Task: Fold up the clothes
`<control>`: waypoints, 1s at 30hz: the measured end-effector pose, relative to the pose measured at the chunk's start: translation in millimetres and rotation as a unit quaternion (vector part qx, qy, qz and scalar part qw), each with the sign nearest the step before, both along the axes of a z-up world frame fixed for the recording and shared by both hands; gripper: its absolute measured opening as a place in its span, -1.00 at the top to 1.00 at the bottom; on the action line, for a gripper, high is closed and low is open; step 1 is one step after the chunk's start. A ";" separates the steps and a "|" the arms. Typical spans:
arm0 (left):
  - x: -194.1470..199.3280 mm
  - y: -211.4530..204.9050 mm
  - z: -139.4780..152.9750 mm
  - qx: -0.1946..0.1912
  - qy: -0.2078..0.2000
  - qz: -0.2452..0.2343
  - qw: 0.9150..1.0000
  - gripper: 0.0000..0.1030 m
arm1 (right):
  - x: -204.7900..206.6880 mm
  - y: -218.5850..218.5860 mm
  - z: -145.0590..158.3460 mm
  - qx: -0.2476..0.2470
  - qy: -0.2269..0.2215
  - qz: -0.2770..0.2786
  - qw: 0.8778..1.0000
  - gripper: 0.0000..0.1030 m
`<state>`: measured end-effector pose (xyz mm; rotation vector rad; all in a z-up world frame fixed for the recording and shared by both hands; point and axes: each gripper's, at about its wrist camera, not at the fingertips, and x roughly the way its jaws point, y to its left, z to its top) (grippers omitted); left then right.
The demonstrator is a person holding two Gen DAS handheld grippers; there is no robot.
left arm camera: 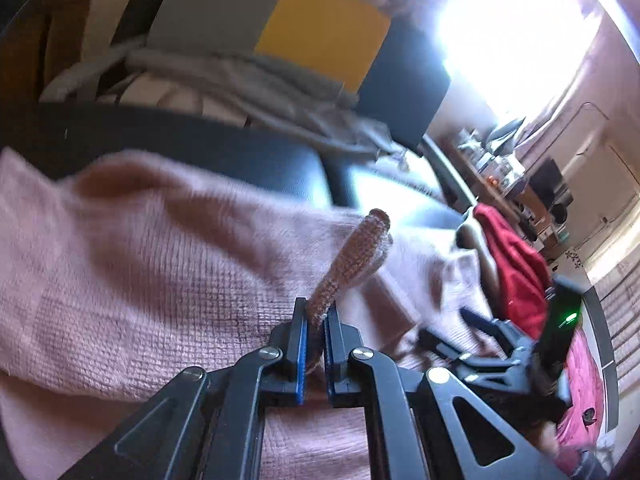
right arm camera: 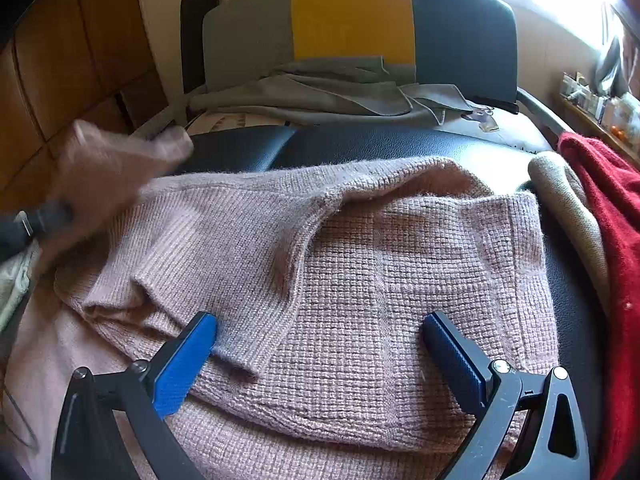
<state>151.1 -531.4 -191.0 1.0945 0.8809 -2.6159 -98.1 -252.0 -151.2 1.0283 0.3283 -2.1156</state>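
Our left gripper [left arm camera: 316, 320] has its blue-padded fingers [left arm camera: 301, 354] pinched on a rolled fold of the pink knitted sweater [left arm camera: 132, 264]; the fold stands up from between the pads and runs away from the fingertips toward the black padded surface [left arm camera: 256, 152] beyond. The rest of the sweater spreads out to the left of and beneath these fingers, blurred in the left wrist view. To the right of them we see our right gripper [left arm camera: 476, 330], dark and partly blurred, and past it a red garment [left arm camera: 516, 276].

In the right wrist view our right gripper [right arm camera: 320, 344] has its fingers [right arm camera: 184, 354] spread wide with nothing between the pads; they hang just above the sweater [right arm camera: 400, 280], and we cannot tell whether the tips touch the knit. A sleeve [right arm camera: 224, 248] lies folded across the body of the sweater, running from ahead of the fingers down to the left finger. Far to the left of that finger a sweater corner is lifted and blurred [right arm camera: 108, 176]. To the right of the right finger lie a beige garment [right arm camera: 568, 204] and the red garment [right arm camera: 608, 208]. Ahead of the fingers, beyond the black surface [right arm camera: 360, 148], grey cloth [right arm camera: 320, 96] is heaped below a grey, yellow and dark blue backrest [right arm camera: 352, 20].
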 end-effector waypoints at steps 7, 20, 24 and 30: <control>34.5 -17.1 17.8 -0.008 0.021 0.003 1.000 0.61 | -4.9 15.6 13.6 -0.037 -0.012 -0.013 0.999 -0.88; 131.8 -54.2 0.5 0.002 0.006 0.110 0.994 0.59 | 25.0 -12.3 34.6 -0.265 -0.270 0.041 0.925 -0.66; 148.7 -67.1 -16.8 0.046 0.028 0.122 0.991 0.59 | 20.2 -18.7 15.4 -0.264 -0.294 -0.001 0.919 -0.46; 150.1 -68.6 -20.9 0.045 0.033 0.117 0.992 0.59 | 14.3 -29.2 1.1 -0.237 -0.294 -0.043 0.925 -0.31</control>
